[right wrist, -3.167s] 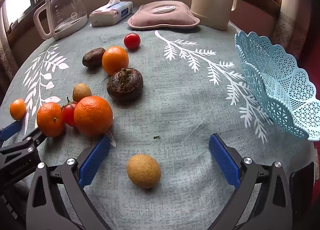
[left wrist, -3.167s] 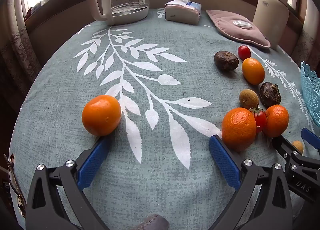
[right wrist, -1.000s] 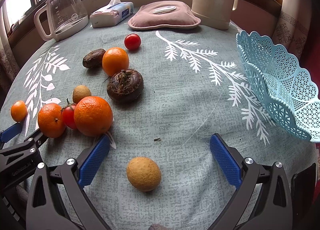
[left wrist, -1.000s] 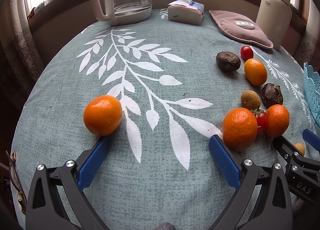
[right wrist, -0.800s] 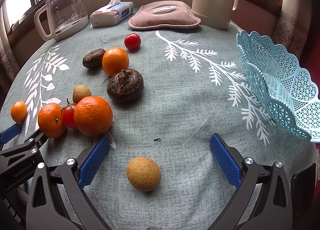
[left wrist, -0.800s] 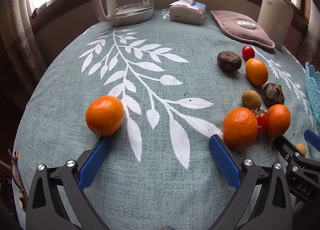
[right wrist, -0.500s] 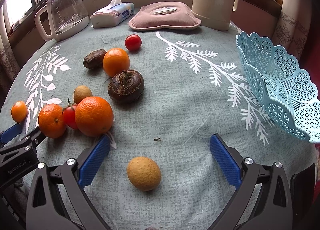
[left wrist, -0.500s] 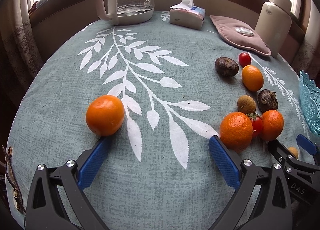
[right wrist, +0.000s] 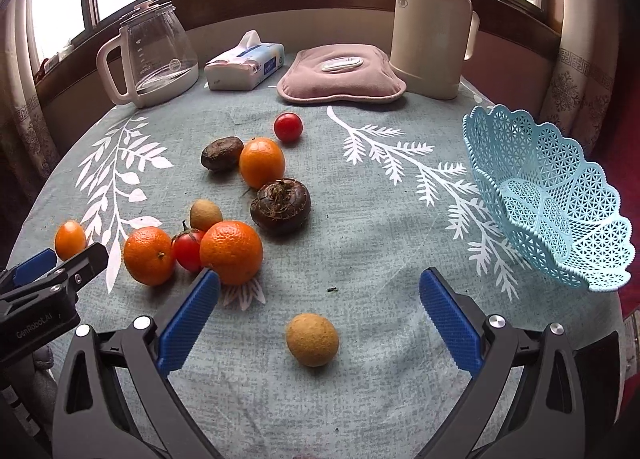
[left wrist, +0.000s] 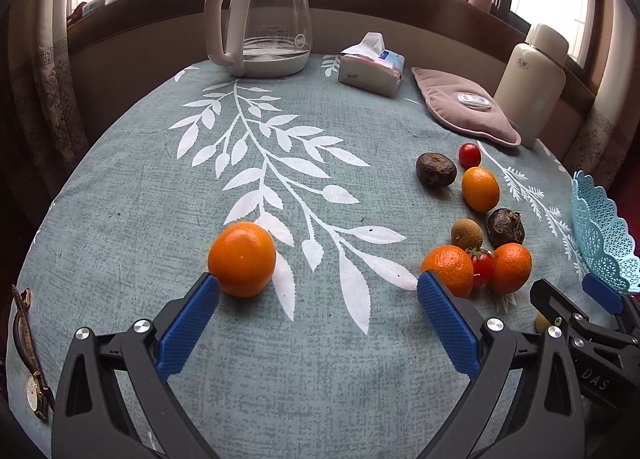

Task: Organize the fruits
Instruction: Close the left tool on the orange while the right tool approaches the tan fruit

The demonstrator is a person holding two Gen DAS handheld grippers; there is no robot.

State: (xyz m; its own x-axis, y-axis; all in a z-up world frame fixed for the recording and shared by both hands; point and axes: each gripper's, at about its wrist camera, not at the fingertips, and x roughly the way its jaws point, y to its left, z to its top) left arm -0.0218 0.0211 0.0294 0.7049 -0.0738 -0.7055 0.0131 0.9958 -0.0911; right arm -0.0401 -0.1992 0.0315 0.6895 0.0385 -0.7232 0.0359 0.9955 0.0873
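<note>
Opening of the fruit sorting, with nothing yet in the blue basket (right wrist: pixel 560 195): right gripper (right wrist: pixel 318 311) wide and empty, framing a tan fruit (right wrist: pixel 312 339) for closure; left gripper (left wrist: pixel 318 309) wide, its left finger beside a lone orange (left wrist: pixel 242 258).

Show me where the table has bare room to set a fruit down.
Bare cloth lies between the blue basket and the dark round fruit, and between the lone orange and the glass kettle. The cluster around the stemmed tomato is crowded.
</note>
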